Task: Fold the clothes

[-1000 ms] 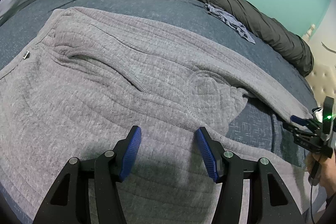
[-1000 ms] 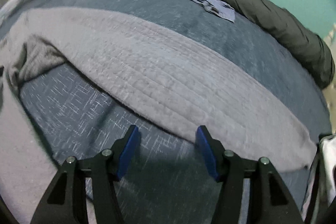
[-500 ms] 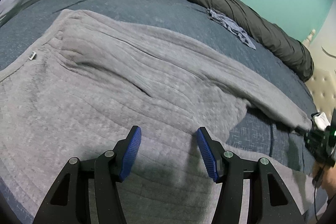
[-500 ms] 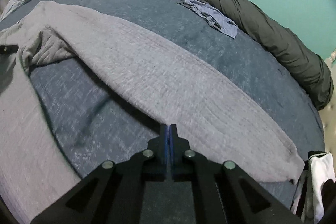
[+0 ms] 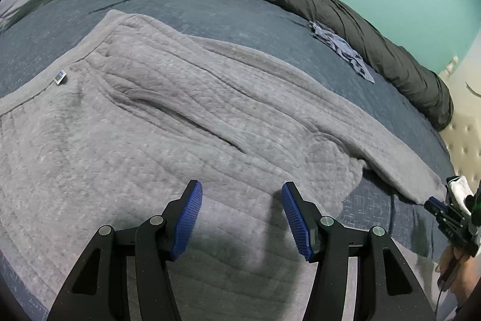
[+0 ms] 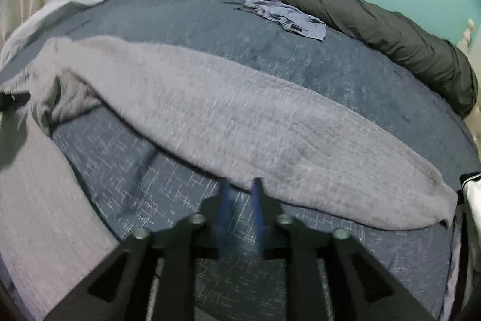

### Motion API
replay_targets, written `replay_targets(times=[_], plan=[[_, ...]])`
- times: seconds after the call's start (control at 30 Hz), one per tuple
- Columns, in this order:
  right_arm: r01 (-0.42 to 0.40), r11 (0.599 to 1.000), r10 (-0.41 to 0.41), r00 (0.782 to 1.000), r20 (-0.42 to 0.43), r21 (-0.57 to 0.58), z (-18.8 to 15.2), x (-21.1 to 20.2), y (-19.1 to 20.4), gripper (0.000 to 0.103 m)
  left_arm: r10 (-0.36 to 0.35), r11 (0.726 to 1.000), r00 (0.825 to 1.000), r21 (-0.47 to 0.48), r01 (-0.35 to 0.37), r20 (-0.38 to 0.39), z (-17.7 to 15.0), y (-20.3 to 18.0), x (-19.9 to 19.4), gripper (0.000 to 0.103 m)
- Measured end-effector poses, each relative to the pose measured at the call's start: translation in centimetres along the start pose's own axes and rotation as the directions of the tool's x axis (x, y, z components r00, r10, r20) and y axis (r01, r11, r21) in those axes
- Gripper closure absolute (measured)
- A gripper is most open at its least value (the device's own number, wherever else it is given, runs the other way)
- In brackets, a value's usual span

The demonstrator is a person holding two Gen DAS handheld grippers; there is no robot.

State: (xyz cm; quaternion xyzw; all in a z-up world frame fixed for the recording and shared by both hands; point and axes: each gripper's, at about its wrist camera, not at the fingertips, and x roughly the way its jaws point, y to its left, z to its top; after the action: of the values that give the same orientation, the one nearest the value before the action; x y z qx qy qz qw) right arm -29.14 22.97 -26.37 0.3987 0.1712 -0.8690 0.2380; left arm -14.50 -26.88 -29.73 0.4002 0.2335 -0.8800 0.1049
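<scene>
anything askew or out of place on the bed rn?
The grey quilted sweatpants aren't flat: fabric is bunched at the crotch, and the legs splay apart. A crumpled small blue garment lies loose on the dark blue bedspread, against the rolled dark duvet.

Both wrist views look steeply down, close over the bed; both share the sweater sleeve, somewhat blurred.
</scene>
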Motion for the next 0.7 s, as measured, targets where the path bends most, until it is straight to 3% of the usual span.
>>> replay_targets(times=[0.03, 0.17, 0.27, 0.37, 0.6, 0.7], plan=[[0.003, 1.0, -0.003, 1.0, 0.002, 0.028, 0.1, -0.1, -0.8, 0.064, 0.001, 1.0, 1.0, 0.001, -0.001, -0.005, -0.1, 0.1, 0.2, 0.044], [0.094, 0.97, -0.094, 0.995, -0.011, 0.222, -0.4, -0.4, -7.2, 0.058, 0.004, 1.0, 1.0, -0.001, -0.004, -0.022, -0.4, 0.3, 0.6, 0.044], [0.169, 0.904, -0.167, 0.985, -0.039, 0.392, -1.6, -0.8, -13.2, 0.045, 0.005, 1.0, 1.0, -0.003, -0.005, -0.012, -0.2, 0.1, 0.4, 0.044], [0.23, 0.832, -0.216, 0.973, -0.088, 0.505, -3.1, -1.0, -18.2, 0.043, 0.013, 1.0, 1.0, -0.002, -0.013, -0.009, -0.3, 0.0, 0.4, 0.044], [0.221, 0.674, -0.159, 0.975, -0.154, 0.705, -6.4, 0.0, -24.1, 0.043, 0.039, 0.999, 0.999, 0.006, -0.039, -0.004, -0.4, -0.4, 0.7, 0.044], [0.195, 0.643, -0.144, 0.981, -0.133, 0.74, -6.8, 0.8, -24.8, 0.043, 0.048, 0.999, 0.999, 0.013, -0.048, -0.004, -0.4, -0.5, 0.8, 0.043]])
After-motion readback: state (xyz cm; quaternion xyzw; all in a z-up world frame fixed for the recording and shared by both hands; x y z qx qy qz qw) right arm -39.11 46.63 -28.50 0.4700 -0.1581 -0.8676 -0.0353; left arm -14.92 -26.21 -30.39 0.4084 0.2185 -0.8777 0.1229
